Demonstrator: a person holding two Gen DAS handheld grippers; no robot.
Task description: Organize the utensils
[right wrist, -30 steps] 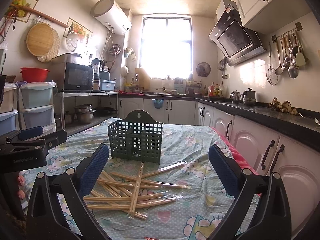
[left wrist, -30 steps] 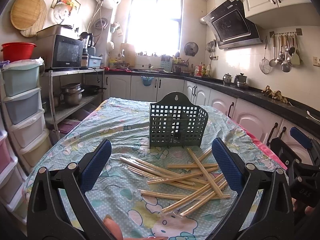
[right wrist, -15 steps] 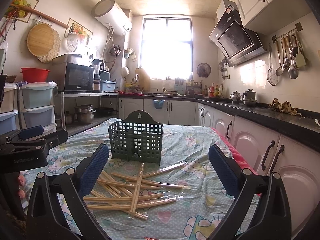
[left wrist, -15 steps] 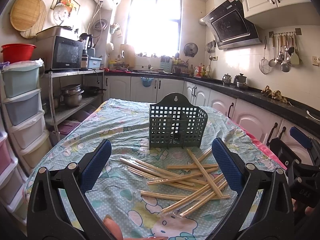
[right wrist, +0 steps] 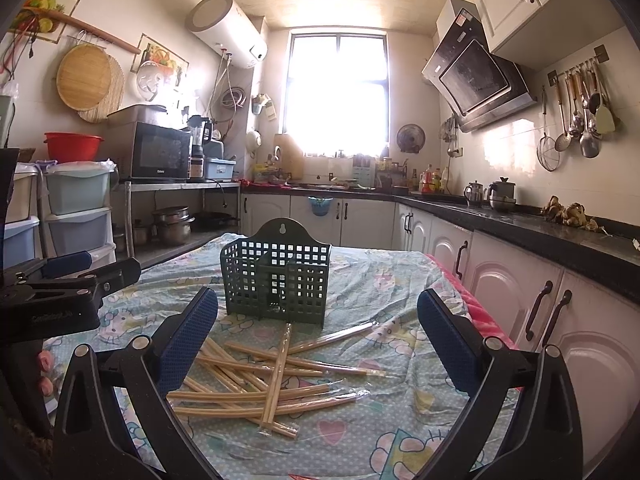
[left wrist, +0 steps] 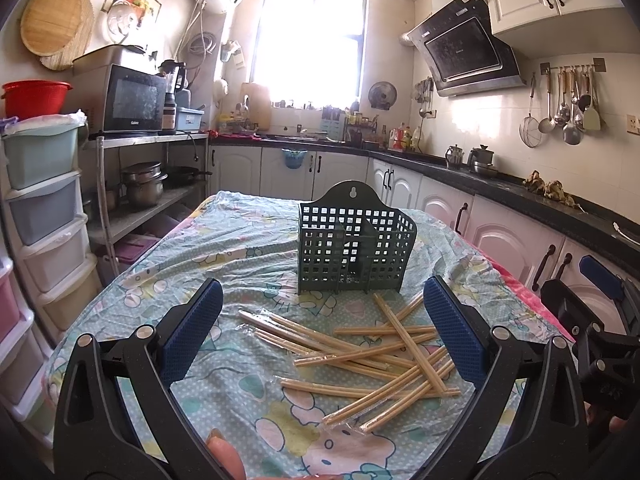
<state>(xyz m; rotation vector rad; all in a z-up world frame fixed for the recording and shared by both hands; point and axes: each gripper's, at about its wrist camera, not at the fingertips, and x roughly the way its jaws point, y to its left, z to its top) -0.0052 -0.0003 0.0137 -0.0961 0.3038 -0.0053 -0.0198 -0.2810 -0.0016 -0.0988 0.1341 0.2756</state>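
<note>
Apparently almost nothing has changed over the last second: both views show the same scatter of chopsticks and the same basket, with only a hair of drift in the left view. I take that to mean the sorting has not begun; the tongs are poised and no pick has been chosen.

Both tongs are spread wide and hold nothing. The left tongs [left wrist: 322, 334] hover above the cloth-covered table [left wrist: 168, 280], their blue pads [left wrist: 192, 330] clear of everything. The wrapped chopsticks [left wrist: 372, 354] lie in a crossed heap just ahead of and below them, leaning toward the right pad, each pair apparently in a thin clear sleeve. Further ahead, just beyond the heap, the green basket [left wrist: 354, 250] stands upright and looks empty through its grid.

The right tongs [right wrist: 318, 330] are likewise gaping and touch nothing. From them the chopsticks [right wrist: 260, 376] sit ahead and toward the left pad, with one pair [right wrist: 278, 368] lying across the rest and pointing at the basket [right wrist: 276, 278]. That top pair looks the easiest first pick, since lifting it should disturb nothing

The left tongs' body [right wrist: 60, 296] shows off to the left of the right tongs, level with them
</note>
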